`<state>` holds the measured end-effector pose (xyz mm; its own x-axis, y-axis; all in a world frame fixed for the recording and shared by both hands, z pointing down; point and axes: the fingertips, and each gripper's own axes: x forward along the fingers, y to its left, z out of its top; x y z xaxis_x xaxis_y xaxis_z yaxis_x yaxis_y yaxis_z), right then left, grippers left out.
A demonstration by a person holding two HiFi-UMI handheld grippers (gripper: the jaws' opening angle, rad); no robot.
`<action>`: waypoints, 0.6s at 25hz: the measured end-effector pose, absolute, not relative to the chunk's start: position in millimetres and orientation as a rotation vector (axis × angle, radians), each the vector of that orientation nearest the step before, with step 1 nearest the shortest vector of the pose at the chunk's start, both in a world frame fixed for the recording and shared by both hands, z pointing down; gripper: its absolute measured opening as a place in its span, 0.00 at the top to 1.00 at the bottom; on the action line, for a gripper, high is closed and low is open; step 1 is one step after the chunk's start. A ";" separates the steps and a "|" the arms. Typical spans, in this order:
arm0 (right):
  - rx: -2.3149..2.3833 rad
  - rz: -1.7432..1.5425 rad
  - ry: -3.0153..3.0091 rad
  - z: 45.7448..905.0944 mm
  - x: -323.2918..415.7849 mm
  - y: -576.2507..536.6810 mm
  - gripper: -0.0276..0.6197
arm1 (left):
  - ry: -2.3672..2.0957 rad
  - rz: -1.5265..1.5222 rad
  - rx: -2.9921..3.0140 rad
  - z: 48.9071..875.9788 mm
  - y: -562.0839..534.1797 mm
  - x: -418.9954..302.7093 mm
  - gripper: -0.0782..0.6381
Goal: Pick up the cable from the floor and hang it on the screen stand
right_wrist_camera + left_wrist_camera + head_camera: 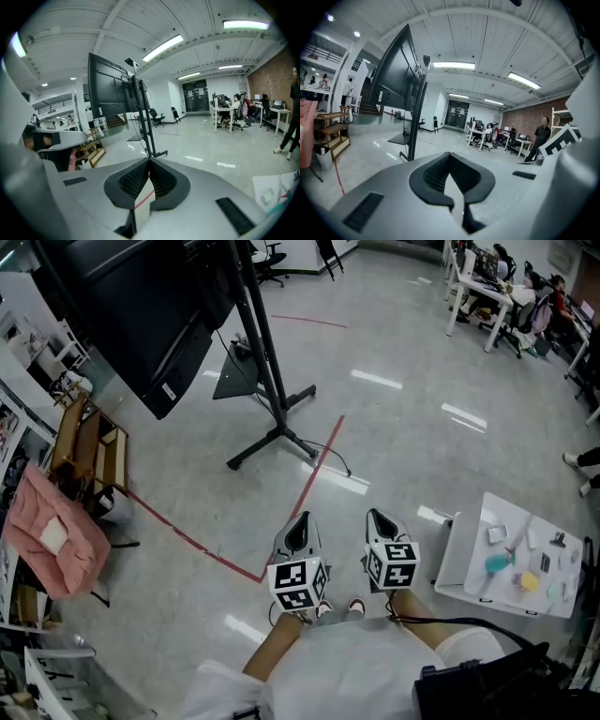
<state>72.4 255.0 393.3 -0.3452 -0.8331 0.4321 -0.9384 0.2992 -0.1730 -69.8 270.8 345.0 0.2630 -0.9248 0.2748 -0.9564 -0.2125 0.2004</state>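
A thin black cable (341, 459) lies on the floor, trailing rightward from the screen stand's (269, 357) foot. The left tool (301, 521) and right tool (378, 517) are pressed together, empty.

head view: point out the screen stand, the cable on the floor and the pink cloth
screen stand (266, 348), head view, on its slanted black pole
cable (343, 463), head view, on the loose stretch on the floor past the stand's foot
pink cloth (84, 554), head view, on its lower right part
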 end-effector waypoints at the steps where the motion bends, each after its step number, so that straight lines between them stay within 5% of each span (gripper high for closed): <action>1: 1.627 0.588 -2.300 394.8 71.4 253.5 0.93 | -1.717 0.138 2.216 345.9 269.2 -72.0 0.89; 15: 1.773 0.696 -2.187 417.4 76.7 216.6 0.93 | -1.674 0.174 2.224 362.6 232.7 -101.2 0.89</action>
<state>76.7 216.6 417.4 -0.2341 -0.8513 0.4696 -0.9661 0.1495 -0.2105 -101.2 232.7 362.6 0.2938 -0.9063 0.3038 -0.9495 -0.2399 0.2024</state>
